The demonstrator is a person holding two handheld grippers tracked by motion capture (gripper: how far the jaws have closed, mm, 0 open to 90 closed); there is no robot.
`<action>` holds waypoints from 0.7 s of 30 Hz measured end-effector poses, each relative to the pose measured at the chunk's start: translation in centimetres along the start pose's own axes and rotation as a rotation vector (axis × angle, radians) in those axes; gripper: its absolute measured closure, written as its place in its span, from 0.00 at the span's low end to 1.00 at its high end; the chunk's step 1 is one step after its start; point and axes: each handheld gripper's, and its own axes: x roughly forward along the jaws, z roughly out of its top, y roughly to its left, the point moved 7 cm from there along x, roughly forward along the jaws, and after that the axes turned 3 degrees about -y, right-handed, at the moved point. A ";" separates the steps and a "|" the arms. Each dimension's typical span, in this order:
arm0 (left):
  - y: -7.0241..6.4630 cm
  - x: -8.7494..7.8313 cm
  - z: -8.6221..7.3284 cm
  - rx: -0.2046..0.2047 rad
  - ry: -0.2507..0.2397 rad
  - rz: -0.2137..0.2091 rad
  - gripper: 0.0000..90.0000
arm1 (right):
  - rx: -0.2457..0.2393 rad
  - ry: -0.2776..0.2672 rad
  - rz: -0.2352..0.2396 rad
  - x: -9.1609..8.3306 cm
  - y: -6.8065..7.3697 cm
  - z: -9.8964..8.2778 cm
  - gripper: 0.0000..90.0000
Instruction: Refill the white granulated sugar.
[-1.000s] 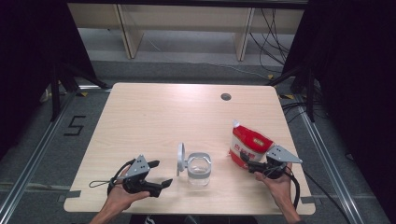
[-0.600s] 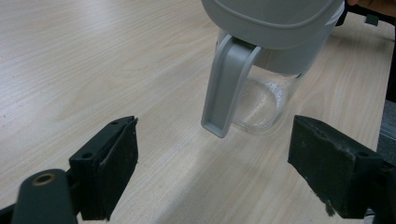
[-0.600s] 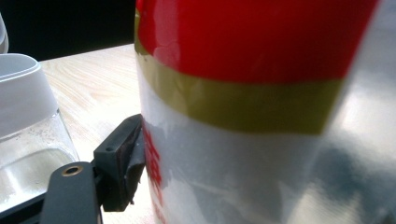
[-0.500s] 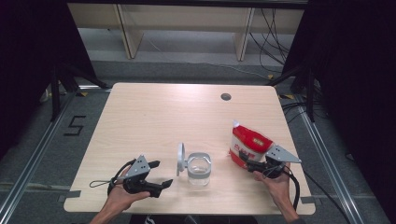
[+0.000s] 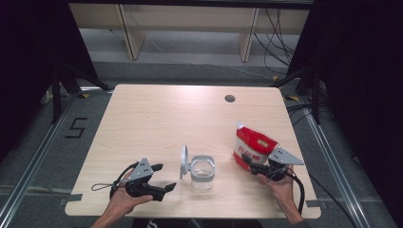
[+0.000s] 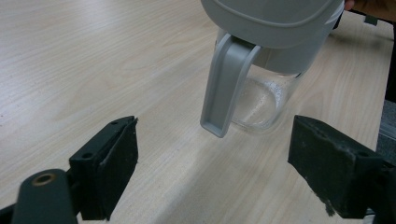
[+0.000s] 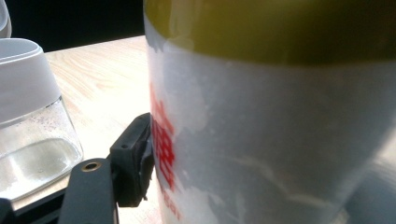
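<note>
Red-and-white bag stands upright near the table's right front edge, and the right gripper has just been closing on it: bag between the jaws, one pad already against its side, so likely the grab before a pour. Left gripper is spread wide and holds nothing, aimed at the lid-open glass jar just beside it, not touching.

Glossy plastic bag, clear glass jar, matt wood table.
</note>
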 end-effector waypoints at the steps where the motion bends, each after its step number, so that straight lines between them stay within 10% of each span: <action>1: 0.0 0.0 0.0 0.009 -0.005 -0.003 0.17 | 0.001 -0.001 0.001 0.0 0.0 0.0 0.36; 16: 0.1 0.1 0.0 -0.001 -0.004 0.014 0.17 | -0.055 -0.035 0.027 0.7 -0.2 0.5 0.50; 21: 0.2 0.1 0.1 0.019 -0.006 0.011 0.17 | -0.005 -0.019 0.013 0.6 0.1 0.2 0.44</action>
